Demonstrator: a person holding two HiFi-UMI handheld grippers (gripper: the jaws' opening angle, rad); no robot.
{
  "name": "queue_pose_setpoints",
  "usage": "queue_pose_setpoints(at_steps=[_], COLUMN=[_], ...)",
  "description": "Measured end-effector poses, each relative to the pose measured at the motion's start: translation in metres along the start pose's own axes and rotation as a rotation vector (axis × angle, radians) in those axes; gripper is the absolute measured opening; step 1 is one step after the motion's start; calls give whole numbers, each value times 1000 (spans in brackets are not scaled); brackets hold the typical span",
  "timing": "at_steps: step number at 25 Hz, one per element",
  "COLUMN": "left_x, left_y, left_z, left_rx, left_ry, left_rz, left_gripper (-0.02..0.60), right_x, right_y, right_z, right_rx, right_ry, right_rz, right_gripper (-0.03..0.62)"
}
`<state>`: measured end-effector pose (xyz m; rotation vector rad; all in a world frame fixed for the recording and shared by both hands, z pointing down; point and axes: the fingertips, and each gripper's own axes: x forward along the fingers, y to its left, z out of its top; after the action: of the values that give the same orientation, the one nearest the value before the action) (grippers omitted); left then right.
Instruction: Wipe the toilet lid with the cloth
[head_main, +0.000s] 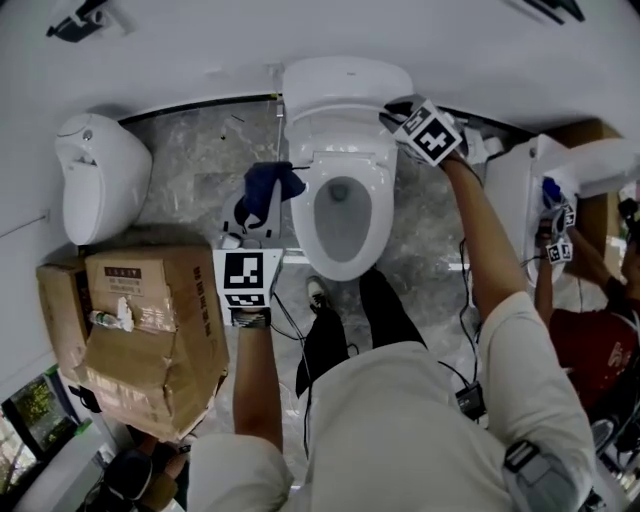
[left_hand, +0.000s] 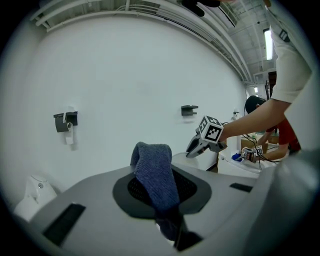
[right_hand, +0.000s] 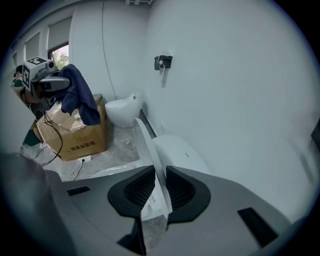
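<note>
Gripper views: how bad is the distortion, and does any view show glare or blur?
Left gripper view: strong fisheye, black corners, ceiling light blown out, cloth sharp. Right gripper view: same fisheye, window overexposed, toilet lid crisp. Head view: even soft light, wall bowed, no motion blur.

Bright even light, soft shadows, strong fisheye bending, dark vignetted corners
</note>
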<state>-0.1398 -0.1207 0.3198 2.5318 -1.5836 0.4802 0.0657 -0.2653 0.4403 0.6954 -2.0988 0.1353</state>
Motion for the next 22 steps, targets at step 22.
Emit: queue_pose_setpoints(at_steps=[22], left_x=[-48], left_y=[-24], left_z=[-58], left_rx=[12], left_ry=[13], left_rz=[-131], left_gripper=[49], right_x=[-44], right_y=[173], right_z=[-79], right_rx=[-9], right_ry=[-6], right_rz=[134], right_gripper=[141])
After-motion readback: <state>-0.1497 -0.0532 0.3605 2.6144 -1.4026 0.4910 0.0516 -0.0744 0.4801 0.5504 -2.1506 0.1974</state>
